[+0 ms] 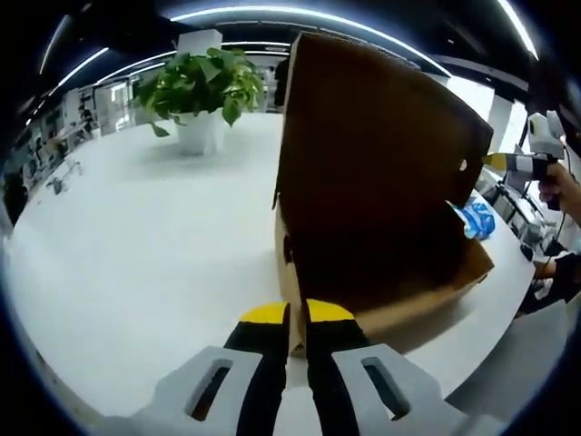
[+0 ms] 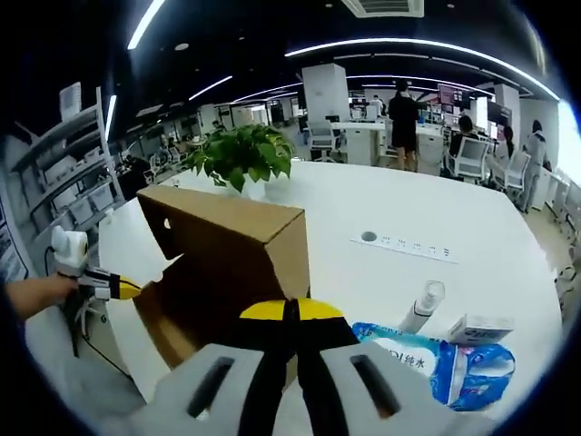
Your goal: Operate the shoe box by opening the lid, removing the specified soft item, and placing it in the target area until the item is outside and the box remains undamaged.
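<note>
My left gripper (image 1: 298, 318) jaws pressed together at shoe box (image 1: 381, 182) front wall, 6 o'clock. Right gripper (image 2: 290, 313) likewise closed. Lid (image 2: 227, 213) up. Soft item unclear. Risk: push tips box, tears cardboard.

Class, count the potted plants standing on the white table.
1: the potted plant stands on the table beyond the shoe box; the box may hide others.

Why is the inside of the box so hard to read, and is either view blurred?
Left gripper view: the raised lid shades the shoe box interior to near black, while the white table is bright; fisheye bends the ceiling lights. Right gripper view: evenly lit and sharp, the box shadowed only inside.
</note>
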Demonstrator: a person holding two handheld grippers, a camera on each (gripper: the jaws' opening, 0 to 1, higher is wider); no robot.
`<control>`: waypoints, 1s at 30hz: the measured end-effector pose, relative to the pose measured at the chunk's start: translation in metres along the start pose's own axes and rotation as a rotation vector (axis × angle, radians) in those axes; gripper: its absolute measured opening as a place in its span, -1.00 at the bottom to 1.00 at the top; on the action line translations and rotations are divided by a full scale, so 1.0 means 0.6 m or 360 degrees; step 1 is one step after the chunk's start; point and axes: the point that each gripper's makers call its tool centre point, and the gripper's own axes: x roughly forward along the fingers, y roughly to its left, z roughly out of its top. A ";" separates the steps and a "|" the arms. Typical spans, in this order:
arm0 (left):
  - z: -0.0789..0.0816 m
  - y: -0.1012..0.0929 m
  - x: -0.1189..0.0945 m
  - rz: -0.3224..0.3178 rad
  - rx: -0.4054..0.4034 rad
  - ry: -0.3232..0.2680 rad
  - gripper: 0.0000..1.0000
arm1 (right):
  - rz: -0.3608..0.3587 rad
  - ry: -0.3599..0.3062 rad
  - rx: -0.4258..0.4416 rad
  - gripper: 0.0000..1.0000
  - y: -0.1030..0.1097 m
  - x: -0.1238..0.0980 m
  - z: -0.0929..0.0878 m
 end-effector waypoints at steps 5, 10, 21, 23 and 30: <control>0.026 0.002 -0.008 0.0011 0.0009 -0.0070 -0.90 | 0.0007 -0.0009 -0.0003 -0.99 0.003 -0.004 -0.005; 0.068 0.001 -0.023 0.0028 0.0049 -0.0185 -0.88 | 0.0011 -0.0017 -0.0020 -0.99 0.008 -0.010 -0.013; 0.131 -0.011 -0.045 0.0018 0.0181 -0.0300 -0.82 | 0.0019 -0.0027 -0.0037 -0.98 0.018 -0.019 -0.031; 0.141 -0.010 -0.048 0.0023 0.0200 -0.0316 -0.82 | 0.0019 -0.0027 -0.0040 -0.98 0.019 -0.020 -0.033; 0.166 -0.013 -0.059 0.0015 0.0248 -0.0359 -0.83 | 0.0025 -0.0025 -0.0048 -0.97 0.026 -0.025 -0.045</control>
